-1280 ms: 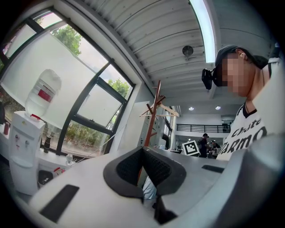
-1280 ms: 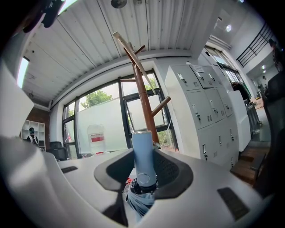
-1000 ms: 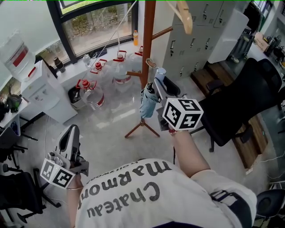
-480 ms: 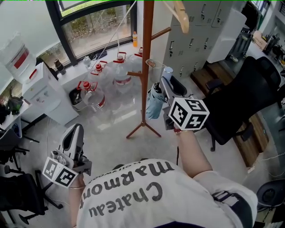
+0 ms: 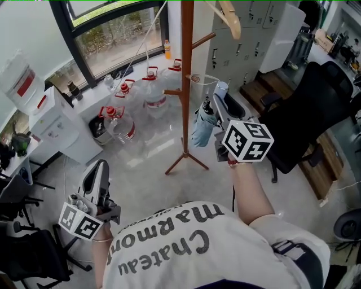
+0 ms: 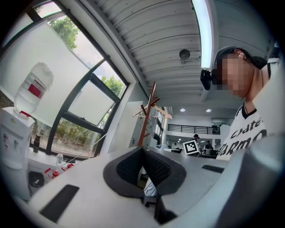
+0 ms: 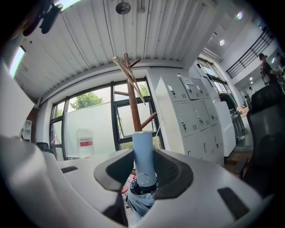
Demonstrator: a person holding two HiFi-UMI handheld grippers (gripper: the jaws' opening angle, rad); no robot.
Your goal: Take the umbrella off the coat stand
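Head view, step: right gripper (image 5: 219,107) closed on the folded umbrella (image 5: 202,125), just right of the coat stand (image 5: 186,84) pole. It looks free of the pegs; the strap is too small to tell.
Head view, next: draw it back, clear of the pegs and hanger (image 5: 231,17).
Head view, obstacles: water jugs (image 5: 115,121) beyond the stand, office chair (image 5: 304,118) near on the right, a likely snag.
Left gripper view, left gripper (image 6: 143,151): jaws together, empty.
Right gripper view, grip: pale blue handle (image 7: 143,156) upright between the pads, canopy hanging below.

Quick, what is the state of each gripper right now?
Left gripper: closed, holding nothing.
Right gripper: closed on the handle of the umbrella.
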